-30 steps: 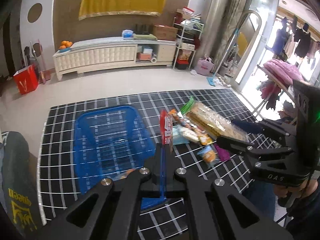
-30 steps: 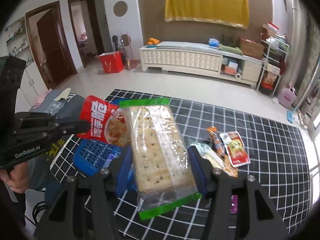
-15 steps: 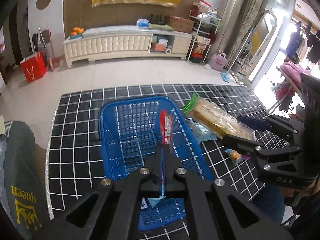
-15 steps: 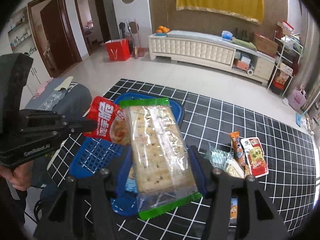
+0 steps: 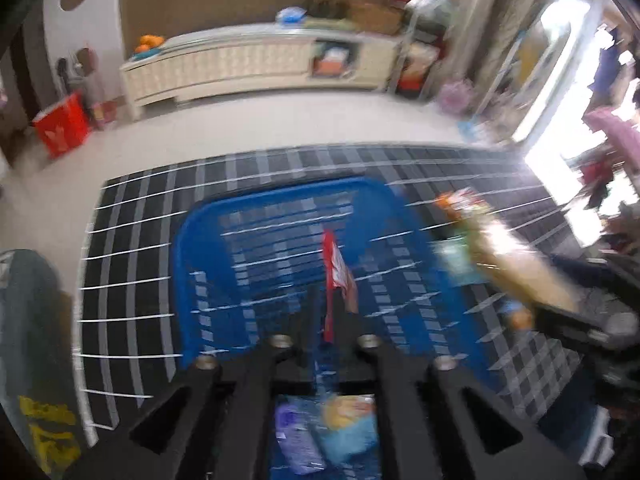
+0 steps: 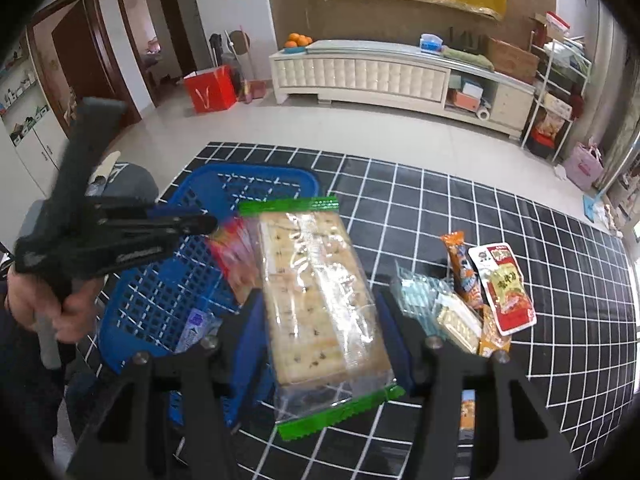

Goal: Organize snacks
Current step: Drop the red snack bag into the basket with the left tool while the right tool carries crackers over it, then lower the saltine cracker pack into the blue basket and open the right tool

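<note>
My left gripper (image 5: pixel 329 312) is shut on a red snack packet (image 5: pixel 338 270) and holds it edge-on over the blue basket (image 5: pixel 208 240); this view is blurred. In the right wrist view the left gripper (image 6: pixel 208 224) holds the red packet (image 6: pixel 236 258) above the basket (image 6: pixel 160 300). My right gripper (image 6: pixel 320 300) is shut on a long clear cracker pack with green ends (image 6: pixel 316 296), held just right of the basket. A purple pouch (image 5: pixel 296 440) and a blue-yellow pouch (image 5: pixel 348 428) lie in the basket.
Several loose snacks lie on the black grid mat (image 6: pixel 500 360) to the right: an orange stick pack (image 6: pixel 462 268), a red-and-yellow pouch (image 6: pixel 504 288), clear-wrapped crackers (image 6: pixel 448 312). A grey cushion (image 5: pixel 36 340) lies left of the mat. A white cabinet (image 6: pixel 380 76) stands far back.
My left gripper has moved forward and down over the basket with the red packet. My right gripper has carried the cracker pack closer to the basket's right side.
</note>
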`<state>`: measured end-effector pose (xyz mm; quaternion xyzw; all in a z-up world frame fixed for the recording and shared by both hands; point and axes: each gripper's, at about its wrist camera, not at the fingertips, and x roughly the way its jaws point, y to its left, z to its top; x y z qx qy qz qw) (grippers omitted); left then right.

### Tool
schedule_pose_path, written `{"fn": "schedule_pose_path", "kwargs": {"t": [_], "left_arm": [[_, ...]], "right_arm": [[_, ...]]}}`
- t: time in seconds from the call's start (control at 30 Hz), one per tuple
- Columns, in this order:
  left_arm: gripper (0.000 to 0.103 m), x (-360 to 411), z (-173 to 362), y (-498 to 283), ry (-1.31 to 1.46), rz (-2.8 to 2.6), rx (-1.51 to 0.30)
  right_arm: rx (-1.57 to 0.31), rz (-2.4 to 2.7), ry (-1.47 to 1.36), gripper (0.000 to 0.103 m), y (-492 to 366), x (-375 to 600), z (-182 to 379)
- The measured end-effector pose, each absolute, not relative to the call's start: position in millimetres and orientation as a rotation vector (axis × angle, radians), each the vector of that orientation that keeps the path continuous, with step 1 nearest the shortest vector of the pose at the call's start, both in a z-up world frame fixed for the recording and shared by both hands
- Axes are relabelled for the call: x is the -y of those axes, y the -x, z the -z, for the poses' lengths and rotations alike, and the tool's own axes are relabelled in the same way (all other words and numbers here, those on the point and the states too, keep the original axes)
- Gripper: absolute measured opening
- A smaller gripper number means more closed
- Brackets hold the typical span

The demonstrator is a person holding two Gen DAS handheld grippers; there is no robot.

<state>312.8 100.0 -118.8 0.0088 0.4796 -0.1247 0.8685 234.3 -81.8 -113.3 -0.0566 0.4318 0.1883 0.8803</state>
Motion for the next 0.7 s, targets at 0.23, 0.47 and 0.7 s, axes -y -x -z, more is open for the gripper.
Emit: {"fn": "schedule_pose_path", "kwargs": {"t": [0.23,0.47,0.7], "left_arm": [[0.039,-110,134,-309,-0.024,0.214,-1.058],[0.039,-124,112,-280,-0.007,0.212,-1.031],[0.052,-142,88,-259,-0.019,0.199,-0.984]], "right_arm": [[-0.903,-0.411,0.111,0.061,-231,78,109],[-0.89,-0.464,0.133,0.061,-223,58,103],[-0.886,-0.507,0.164,0.061,-223,33,98]]}}
